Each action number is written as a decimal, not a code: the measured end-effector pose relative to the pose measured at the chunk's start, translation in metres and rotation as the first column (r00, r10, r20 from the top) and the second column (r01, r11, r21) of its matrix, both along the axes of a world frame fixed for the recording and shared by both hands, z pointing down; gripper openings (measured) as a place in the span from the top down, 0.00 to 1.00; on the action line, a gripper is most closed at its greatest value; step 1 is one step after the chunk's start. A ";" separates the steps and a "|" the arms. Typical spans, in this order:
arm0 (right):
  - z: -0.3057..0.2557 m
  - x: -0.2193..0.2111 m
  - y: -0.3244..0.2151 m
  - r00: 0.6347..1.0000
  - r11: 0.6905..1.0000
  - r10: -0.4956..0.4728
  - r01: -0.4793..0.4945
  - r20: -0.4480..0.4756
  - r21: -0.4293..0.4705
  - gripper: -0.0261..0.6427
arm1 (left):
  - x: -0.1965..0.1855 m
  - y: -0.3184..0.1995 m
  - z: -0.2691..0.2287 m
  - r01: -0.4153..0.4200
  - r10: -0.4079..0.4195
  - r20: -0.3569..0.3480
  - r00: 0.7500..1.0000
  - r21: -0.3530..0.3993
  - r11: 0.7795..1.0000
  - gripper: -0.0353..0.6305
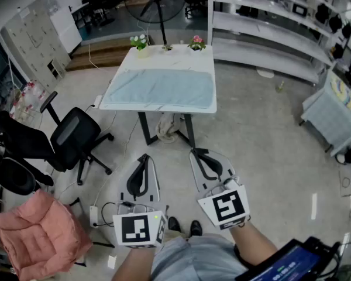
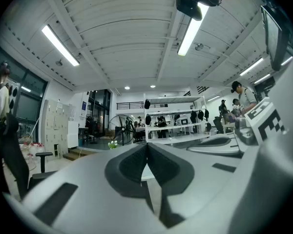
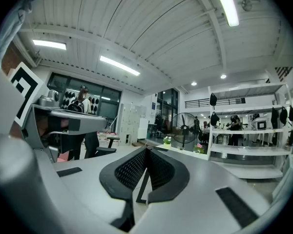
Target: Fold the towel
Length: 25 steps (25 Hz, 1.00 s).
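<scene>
A light blue towel [image 1: 159, 88] lies spread flat over the white table [image 1: 164, 61] ahead of me in the head view. Both grippers hang well short of the table, above the floor. My left gripper [image 1: 144, 156] is shut with its tips together and nothing held; in the left gripper view its jaws [image 2: 147, 144] meet in a line. My right gripper [image 1: 193, 151] is also shut and empty, pointing level toward the table; its jaws [image 3: 146, 149] meet too. The table edge [image 3: 185, 151] shows far off in the right gripper view.
Three small flower pots [image 1: 140, 43] stand along the table's far edge. A black office chair [image 1: 70, 136] sits left of the table, a pink cushion [image 1: 38, 233] at lower left. White shelving [image 1: 269, 34] runs at the right, a fan stand [image 1: 159, 4] behind the table.
</scene>
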State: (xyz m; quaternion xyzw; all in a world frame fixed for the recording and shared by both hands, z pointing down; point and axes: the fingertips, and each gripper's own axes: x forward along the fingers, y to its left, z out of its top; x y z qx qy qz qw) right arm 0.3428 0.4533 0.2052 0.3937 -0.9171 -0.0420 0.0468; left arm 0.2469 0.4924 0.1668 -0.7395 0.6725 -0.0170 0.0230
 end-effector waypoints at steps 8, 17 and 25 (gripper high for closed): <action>-0.007 0.000 -0.004 0.999 1.000 0.007 -0.007 0.053 0.001 0.94 | -0.003 -0.003 -0.001 -0.004 0.004 0.010 1.000 -0.004 1.000 0.94; 0.012 -0.023 -0.032 1.000 0.999 -0.011 0.011 0.028 -0.032 0.93 | -0.031 -0.028 0.021 0.025 -0.025 -0.007 1.000 -0.040 0.999 0.94; 0.045 -0.073 -0.104 1.000 0.995 0.004 -0.002 0.020 -0.095 0.93 | -0.093 -0.100 0.050 0.023 -0.028 -0.054 0.998 -0.081 0.996 0.94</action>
